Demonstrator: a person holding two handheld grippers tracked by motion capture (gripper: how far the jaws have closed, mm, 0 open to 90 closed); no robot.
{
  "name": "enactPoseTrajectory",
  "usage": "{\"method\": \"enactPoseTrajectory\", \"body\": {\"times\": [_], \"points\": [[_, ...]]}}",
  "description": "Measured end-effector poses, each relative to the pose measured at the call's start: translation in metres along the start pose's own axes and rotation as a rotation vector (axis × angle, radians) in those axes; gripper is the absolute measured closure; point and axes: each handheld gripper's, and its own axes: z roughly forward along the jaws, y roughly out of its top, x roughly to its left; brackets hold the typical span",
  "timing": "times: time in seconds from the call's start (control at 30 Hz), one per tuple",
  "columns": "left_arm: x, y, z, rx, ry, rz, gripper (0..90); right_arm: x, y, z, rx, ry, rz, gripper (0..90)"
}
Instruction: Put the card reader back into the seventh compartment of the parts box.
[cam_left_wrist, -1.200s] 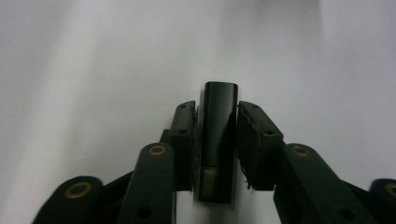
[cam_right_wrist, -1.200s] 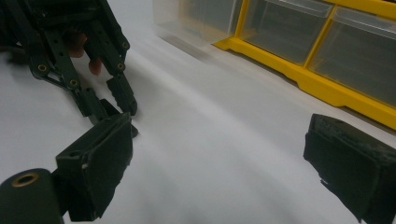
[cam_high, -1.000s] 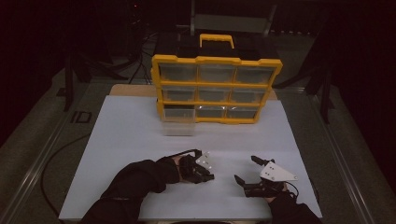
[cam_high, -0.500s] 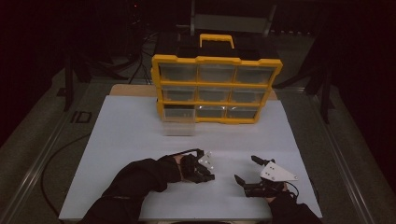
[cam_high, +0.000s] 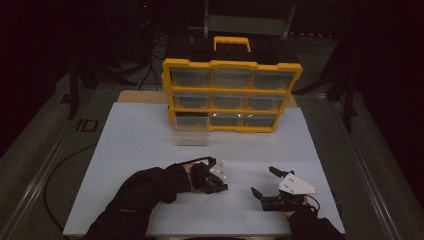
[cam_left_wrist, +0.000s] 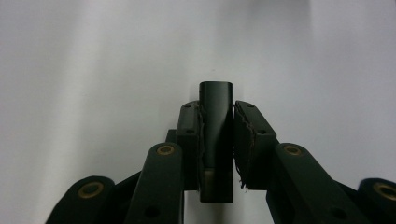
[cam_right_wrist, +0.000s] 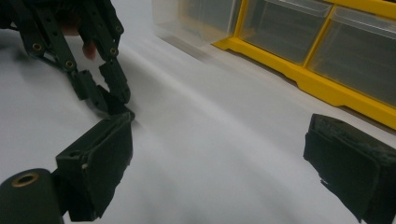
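Yellow organizer (cam_high: 232, 92) at twelve o'clock, one clear drawer (cam_high: 190, 137) pulled out on the white table (cam_high: 125, 150) | nothing has shifted since a second ago, so I'm mid-carry | left gripper (cam_left_wrist: 218, 122) clamps a small black part (cam_left_wrist: 215, 140) at six o'clock | right gripper (cam_right_wrist: 219, 163) gapes empty | no writing legible

The left tongs (cam_high: 216, 181) are held low near the front of the table (cam_high: 140, 145), carried by a dark-sleeved left forearm (cam_high: 145, 187) that comes in from the lower left. In the left gripper view, the pads (cam_left_wrist: 245, 140) are seen pressed against a small black piece (cam_left_wrist: 215, 135) clamped upright between them. The right tongs (cam_high: 265, 182) are held at the lower right, well apart from the left ones. In the right gripper view their pads (cam_right_wrist: 100, 158) are spread wide, with nothing between them.
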Motion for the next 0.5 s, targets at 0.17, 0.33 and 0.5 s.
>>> {"method": "enactPoseTrajectory", "body": {"times": [0.17, 0.33, 0.5], "points": [[0.002, -0.001, -0.004, 0.004, 0.005, -0.006, 73.7, 0.000, 0.000, 0.000, 0.001, 0.000, -0.001, 8.1], [0.004, -0.001, -0.010, 0.003, 0.012, -0.003, 73.7, 0.000, 0.000, 0.000, 0.000, 0.000, 0.000, 8.1], [0.006, -0.001, -0.019, -0.012, 0.020, 0.000, 73.7, 0.000, 0.000, 0.000, -0.002, 0.000, 0.003, 8.1]]}}
